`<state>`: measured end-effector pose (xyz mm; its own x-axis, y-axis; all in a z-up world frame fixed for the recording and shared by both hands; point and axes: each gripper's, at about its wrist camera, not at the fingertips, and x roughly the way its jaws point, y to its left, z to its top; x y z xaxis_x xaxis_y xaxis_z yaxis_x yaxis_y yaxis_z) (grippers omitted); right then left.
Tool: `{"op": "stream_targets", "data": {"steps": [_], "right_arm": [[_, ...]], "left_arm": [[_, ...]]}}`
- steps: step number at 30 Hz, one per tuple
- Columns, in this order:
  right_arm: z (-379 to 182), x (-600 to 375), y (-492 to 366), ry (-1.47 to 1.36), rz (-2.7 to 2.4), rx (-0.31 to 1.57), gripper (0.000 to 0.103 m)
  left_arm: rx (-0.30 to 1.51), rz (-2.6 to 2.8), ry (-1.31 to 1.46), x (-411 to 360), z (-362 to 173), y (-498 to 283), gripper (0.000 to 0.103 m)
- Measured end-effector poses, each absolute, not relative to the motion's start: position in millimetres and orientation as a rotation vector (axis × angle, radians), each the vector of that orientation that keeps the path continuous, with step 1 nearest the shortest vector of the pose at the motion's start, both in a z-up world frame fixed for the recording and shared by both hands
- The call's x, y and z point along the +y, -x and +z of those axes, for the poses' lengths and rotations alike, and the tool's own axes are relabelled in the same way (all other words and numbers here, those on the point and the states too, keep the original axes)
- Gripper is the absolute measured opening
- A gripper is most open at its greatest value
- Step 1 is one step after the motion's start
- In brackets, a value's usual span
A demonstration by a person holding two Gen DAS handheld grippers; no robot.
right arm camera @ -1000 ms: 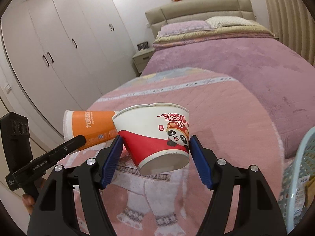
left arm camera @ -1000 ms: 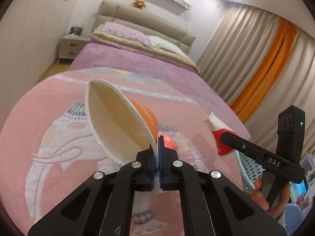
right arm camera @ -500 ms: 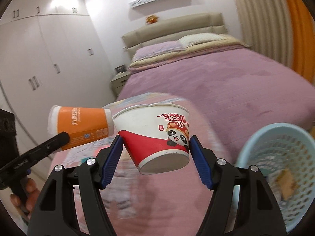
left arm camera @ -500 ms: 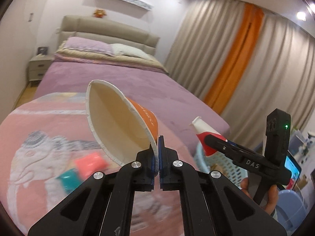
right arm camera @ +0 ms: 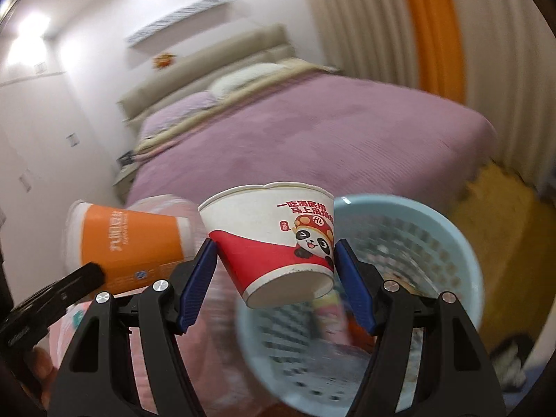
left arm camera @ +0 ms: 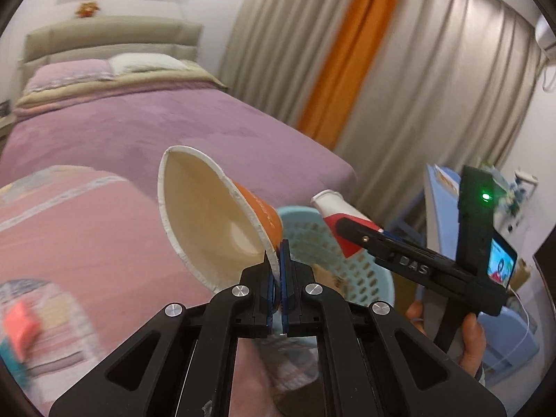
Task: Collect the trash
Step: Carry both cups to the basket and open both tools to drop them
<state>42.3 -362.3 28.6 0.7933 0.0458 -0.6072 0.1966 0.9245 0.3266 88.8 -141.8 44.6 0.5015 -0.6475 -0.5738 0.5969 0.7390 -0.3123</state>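
My left gripper [left arm camera: 277, 271] is shut on the rim of an orange paper cup [left arm camera: 208, 219], which lies tilted with its open mouth toward the camera. The same cup shows in the right wrist view [right arm camera: 128, 243] at the left. My right gripper [right arm camera: 274, 267] is shut on a red and white noodle bowl with a panda print [right arm camera: 278, 239], held by its sides. The bowl also shows in the left wrist view [left arm camera: 333, 215], in front of a light blue trash basket [left arm camera: 378, 278]. In the right wrist view the basket [right arm camera: 462, 243] is just beyond and below the bowl, with some trash inside.
A pink blanket [left arm camera: 87, 236] lies over the foot of a purple bed [left arm camera: 139, 128], with a red and a teal item [left arm camera: 17, 323] at the left edge. Beige and orange curtains [left arm camera: 347, 52] hang behind. Blue furniture [left arm camera: 441, 187] stands at the right.
Both grippers swung right, away from the pink blanket, carrying their cups. The blue basket has come into full view and now lies right behind the noodle bowl.
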Motion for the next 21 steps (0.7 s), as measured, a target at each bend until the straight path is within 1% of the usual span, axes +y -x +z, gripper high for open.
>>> {"op": "stream_targets", "data": {"steps": [5,9,11,13,14,21], "right_arm": [[5.3,-407.2,-40.0,-0.463,-0.185,0.714,0.066],[-7.7,-424.7,-43.2,-0.483,-0.217,0.746,0.067],[-15.2,-433.4,-42.6,-0.502,-0.22,0.764,0.067],[-20.9,-438.2,-42.5,-0.513,-0.22,0.776,0.067],[-23.4,-438.9,-44.4,-0.514,-0.222,0.778,0.067],[-27.9,-429.7,-44.8,-0.49,-0.216,0.777,0.067]], "left_arm": [[0.789,-0.804,0.025,-186.9,25.1,-99.3,0.001],[0.84,-0.818,-0.009,-204.6,11.7,-106.2,0.003],[0.852,-0.817,-0.034,-212.2,6.9,-107.4,0.01],[0.853,-0.804,-0.06,-215.9,4.3,-104.2,0.03],[0.845,-0.794,-0.066,-214.5,3.3,-103.4,0.033],[0.843,-0.778,-0.032,-201.9,5.6,-98.8,0.034]]}}
